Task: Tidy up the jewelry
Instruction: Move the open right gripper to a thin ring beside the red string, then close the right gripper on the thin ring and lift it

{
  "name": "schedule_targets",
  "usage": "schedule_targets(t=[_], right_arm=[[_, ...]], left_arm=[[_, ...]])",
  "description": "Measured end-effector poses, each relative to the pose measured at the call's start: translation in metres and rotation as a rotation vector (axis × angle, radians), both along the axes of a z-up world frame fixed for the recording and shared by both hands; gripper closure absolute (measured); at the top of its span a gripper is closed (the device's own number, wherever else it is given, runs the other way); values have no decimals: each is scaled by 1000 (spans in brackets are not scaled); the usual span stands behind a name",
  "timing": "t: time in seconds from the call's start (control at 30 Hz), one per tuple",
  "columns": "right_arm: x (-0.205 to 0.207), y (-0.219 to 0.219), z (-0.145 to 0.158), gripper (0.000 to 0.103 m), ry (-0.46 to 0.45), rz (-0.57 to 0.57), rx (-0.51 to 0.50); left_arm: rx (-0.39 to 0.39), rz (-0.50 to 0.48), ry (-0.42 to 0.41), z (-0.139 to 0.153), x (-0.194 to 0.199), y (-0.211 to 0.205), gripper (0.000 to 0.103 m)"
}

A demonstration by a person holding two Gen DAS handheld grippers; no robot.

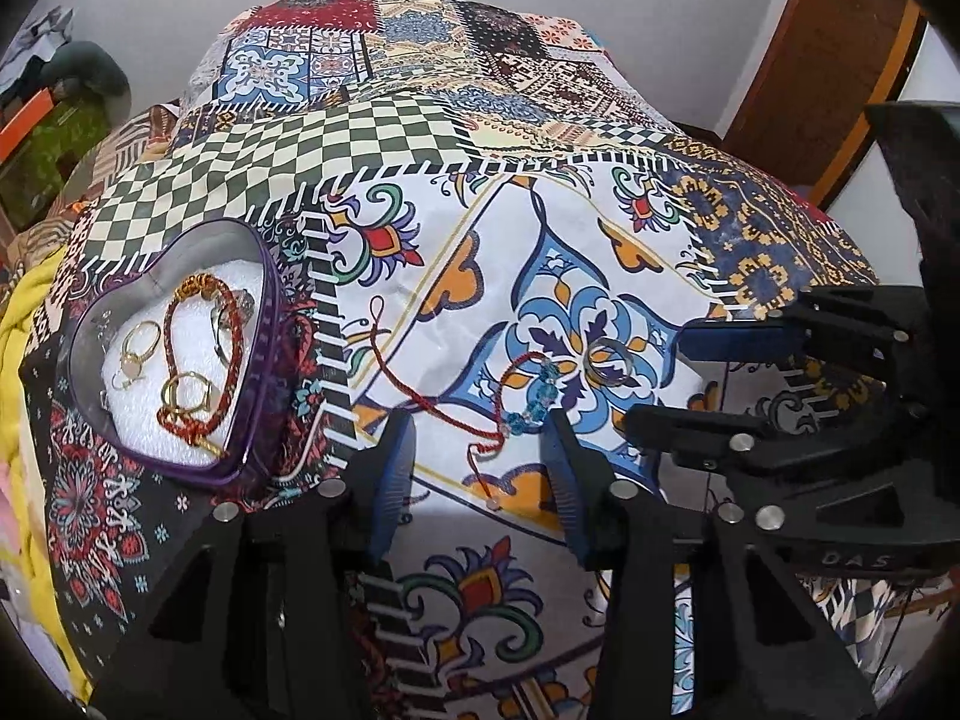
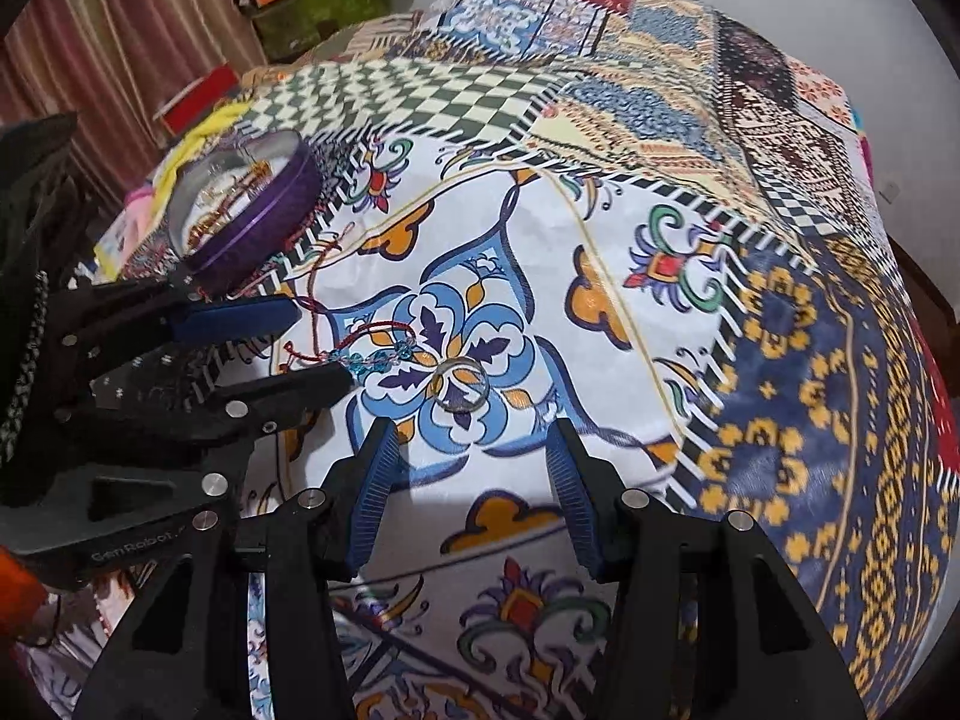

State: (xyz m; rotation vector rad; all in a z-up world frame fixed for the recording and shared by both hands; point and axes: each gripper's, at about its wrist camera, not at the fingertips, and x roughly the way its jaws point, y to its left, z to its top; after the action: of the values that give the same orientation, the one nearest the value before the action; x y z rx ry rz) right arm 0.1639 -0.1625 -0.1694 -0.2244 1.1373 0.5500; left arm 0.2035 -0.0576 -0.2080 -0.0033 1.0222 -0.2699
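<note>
Hovering over a patchwork-print cloth, my left claw and right claw both stand wide open and hold nothing. Two pieces still lie loose on the cloth: a red cord bracelet with turquoise beads just ahead of the left claw, and a plain silver ring touching the blue flower motif ahead of the right. A purple heart-shaped tin, lined in white, sits well to the left and already holds gold rings and a red-and-gold braided bracelet. I judge the ring is next: I would lower the right claw squarely over it, pads either side of the band, close gently so it does not skid on the cloth, then carry it level to the tin. Lettering on the claw bodies reads "GenRobot" and "DAS".
</note>
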Motion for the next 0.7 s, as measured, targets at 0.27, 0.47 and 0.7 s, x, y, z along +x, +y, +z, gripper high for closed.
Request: schedule_targets(t=[0.27,0.47,0.7], right_arm=[[10,5,-6,63,-19,4,-17],[10,14,-6,84,-73,21,-50],[6,-5,16,84,-145,-61,-24]], left_arm=[[-50,-2,13,0,1,10,63],[-40,-1,15,-1,1,7,63],[-60,-11,32,-4,11,-5,84]])
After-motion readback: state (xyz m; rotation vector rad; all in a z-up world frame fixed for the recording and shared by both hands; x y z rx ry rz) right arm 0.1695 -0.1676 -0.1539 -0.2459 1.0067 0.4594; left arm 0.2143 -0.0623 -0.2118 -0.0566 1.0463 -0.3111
